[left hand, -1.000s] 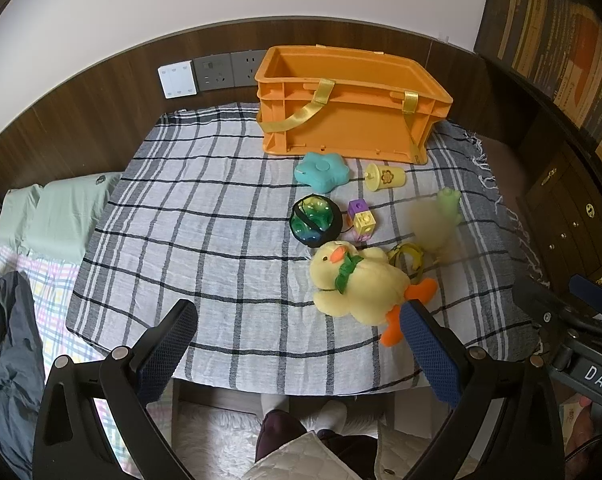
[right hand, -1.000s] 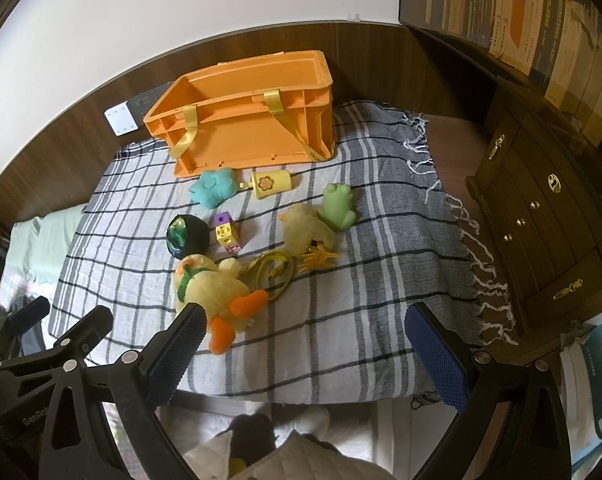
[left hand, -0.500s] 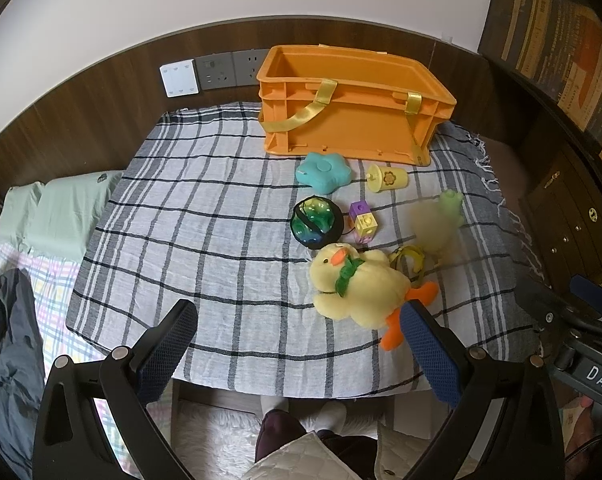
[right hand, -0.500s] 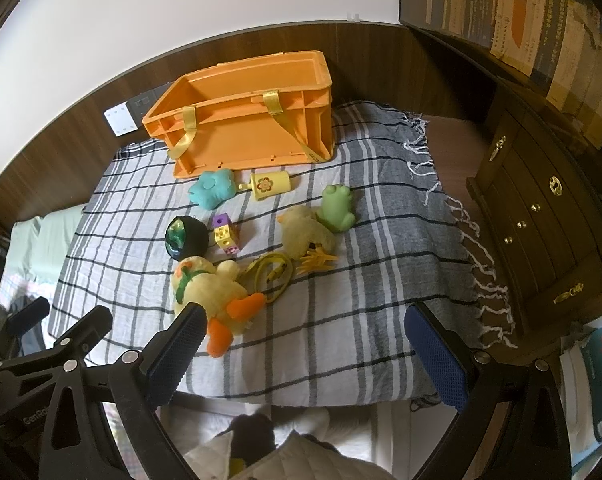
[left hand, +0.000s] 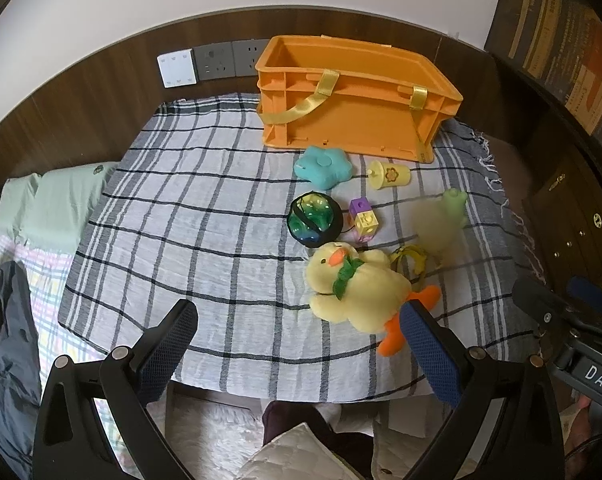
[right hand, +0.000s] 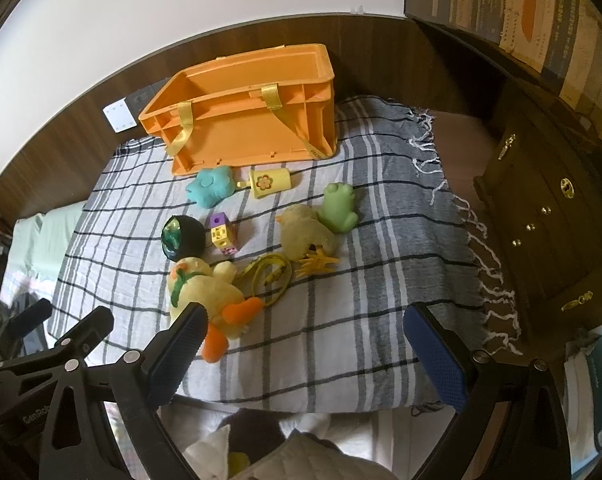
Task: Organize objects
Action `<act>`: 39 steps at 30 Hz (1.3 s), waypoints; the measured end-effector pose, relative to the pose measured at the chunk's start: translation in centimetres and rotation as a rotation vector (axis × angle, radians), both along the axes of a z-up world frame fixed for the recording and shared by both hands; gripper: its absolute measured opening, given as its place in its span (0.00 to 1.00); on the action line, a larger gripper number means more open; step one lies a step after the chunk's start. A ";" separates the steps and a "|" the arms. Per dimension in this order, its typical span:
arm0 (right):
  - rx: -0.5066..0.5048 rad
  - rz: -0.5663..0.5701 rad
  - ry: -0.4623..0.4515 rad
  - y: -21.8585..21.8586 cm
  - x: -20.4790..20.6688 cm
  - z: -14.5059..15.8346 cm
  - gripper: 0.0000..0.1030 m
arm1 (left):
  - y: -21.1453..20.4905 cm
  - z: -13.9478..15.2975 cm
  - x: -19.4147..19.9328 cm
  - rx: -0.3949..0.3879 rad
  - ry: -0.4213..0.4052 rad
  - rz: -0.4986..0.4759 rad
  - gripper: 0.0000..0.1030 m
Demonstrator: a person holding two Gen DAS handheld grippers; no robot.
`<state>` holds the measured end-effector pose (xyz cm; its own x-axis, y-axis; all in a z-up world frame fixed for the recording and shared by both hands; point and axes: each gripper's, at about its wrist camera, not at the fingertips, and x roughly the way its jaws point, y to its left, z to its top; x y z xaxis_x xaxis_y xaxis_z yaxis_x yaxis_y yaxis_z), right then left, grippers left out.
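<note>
An orange crate [left hand: 353, 92] with yellow straps stands at the back of a checked cloth [left hand: 189, 216]; it also shows in the right wrist view [right hand: 245, 108]. In front lie a teal star cushion [left hand: 323, 166], a yellow cup [left hand: 391, 174], a black-green ball [left hand: 315, 220], a purple-yellow cube [left hand: 364, 222], a yellow plush duck [left hand: 357, 288], a yellow ring [right hand: 269, 276], a small plush chick [right hand: 307, 234] and a green frog [right hand: 339, 208]. My left gripper [left hand: 299, 350] and right gripper [right hand: 307, 354] are open and empty, near the cloth's front edge.
A dark wooden cabinet [right hand: 553, 232] stands right of the cloth. A green pillow [left hand: 53, 204] and bedding lie to the left. Wall sockets [left hand: 221, 58] sit behind the crate. The other gripper's frame shows at each view's side.
Both grippers have crept slightly forward toward the toys. Nothing on the cloth has moved.
</note>
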<state>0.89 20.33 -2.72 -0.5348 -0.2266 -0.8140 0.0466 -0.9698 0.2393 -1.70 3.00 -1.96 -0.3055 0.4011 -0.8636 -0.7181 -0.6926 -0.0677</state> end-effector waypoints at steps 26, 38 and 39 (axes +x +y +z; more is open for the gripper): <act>-0.027 -0.022 -0.199 -1.7 -9.3 -4.7 0.91 | 8.7 -5.2 -7.1 -0.133 -0.117 -0.173 0.99; -0.038 0.006 -0.335 -2.1 -12.7 -9.0 0.86 | 12.2 -9.0 -8.4 -0.209 -0.170 -0.239 0.97; -0.037 0.006 -0.341 -2.1 -12.9 -9.3 0.85 | 12.4 -9.2 -8.4 -0.215 -0.171 -0.243 0.97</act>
